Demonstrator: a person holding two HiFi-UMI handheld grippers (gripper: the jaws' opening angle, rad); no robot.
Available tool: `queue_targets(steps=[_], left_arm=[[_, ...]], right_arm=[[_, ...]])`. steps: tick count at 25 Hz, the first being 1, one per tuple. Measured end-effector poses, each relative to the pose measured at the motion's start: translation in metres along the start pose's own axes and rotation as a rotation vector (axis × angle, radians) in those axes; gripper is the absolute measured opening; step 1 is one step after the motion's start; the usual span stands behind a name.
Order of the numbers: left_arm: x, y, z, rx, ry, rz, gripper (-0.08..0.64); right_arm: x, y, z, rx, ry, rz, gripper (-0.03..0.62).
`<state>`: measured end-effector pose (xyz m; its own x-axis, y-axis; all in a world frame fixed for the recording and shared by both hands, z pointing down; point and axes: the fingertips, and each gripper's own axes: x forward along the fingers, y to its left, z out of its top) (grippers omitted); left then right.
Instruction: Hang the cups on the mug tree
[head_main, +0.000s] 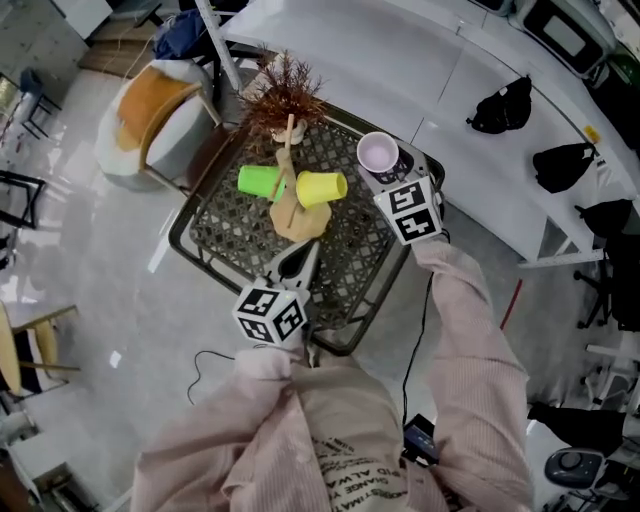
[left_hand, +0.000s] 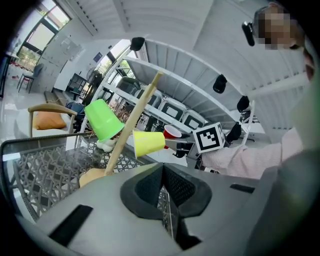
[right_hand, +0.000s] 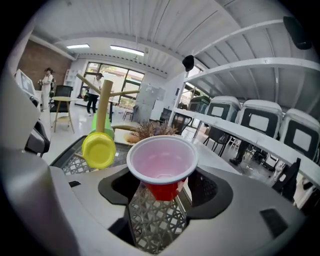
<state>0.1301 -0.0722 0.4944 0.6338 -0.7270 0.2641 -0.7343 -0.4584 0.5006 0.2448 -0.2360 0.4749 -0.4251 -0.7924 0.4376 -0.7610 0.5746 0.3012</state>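
A dark lattice table (head_main: 225, 228) stands on pale floor tiles (head_main: 90, 250) beside a long white counter (head_main: 400, 60). On it the wooden mug tree (head_main: 297, 220) carries a green cup (head_main: 260, 181) and a yellow cup (head_main: 321, 187) on its pegs. My right tool (right_hand: 162, 192) grips an empty red cup (right_hand: 161, 162) upright near the yellow one; my left tool (left_hand: 162, 190) is closed and empty.

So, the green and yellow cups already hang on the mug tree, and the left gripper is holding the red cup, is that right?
Not quite: the red cup sits between the jaws of the right gripper, as the right gripper view shows; the left gripper is shut on nothing. The green cup and yellow cup do hang on the mug tree.
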Motion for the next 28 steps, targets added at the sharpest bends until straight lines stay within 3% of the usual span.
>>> queue_targets(steps=[13, 28], left_arm=[[-0.012, -0.003, 0.017, 0.02, 0.002, -0.043, -0.002], [-0.016, 0.009, 0.047, 0.043, -0.014, -0.095, -0.002]], right_arm=[[0.026, 0.024, 0.082, -0.315, -0.026, 0.085, 0.295], [0.056, 0.05, 0.122, -0.611, 0.002, 0.139, 0.295]])
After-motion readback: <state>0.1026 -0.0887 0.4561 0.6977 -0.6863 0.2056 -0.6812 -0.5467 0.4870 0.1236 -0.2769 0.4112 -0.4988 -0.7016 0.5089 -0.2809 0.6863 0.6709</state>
